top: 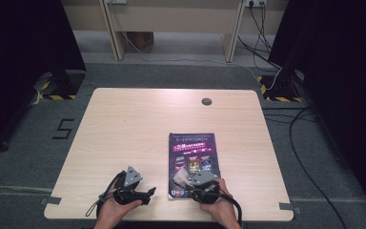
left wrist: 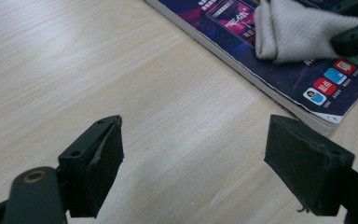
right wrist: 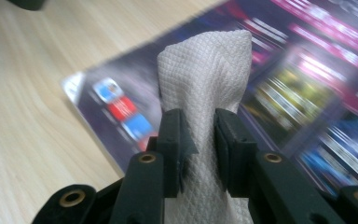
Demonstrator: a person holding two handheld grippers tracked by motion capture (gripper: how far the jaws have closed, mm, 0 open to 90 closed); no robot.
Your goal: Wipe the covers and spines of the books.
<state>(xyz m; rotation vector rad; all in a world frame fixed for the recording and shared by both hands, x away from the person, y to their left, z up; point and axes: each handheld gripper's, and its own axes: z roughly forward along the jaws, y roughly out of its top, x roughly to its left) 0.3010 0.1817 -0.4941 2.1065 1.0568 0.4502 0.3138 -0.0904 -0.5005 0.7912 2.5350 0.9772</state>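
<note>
right tool point(right wrist: 199, 140) pinching cloth point(right wrist: 205, 79) over magazine point(top: 193, 160) (lower centre) | left tool point(left wrist: 193, 158) spread above bare worktop point(top: 124, 129)

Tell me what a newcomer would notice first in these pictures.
First comes the dark purple magazine lying flat on the near right part of the wooden table. Next is the pale cloth, pinched between the jaws of the right gripper just over the magazine's near end. The left gripper hangs open over bare wood to the magazine's left, holding nothing.
</note>
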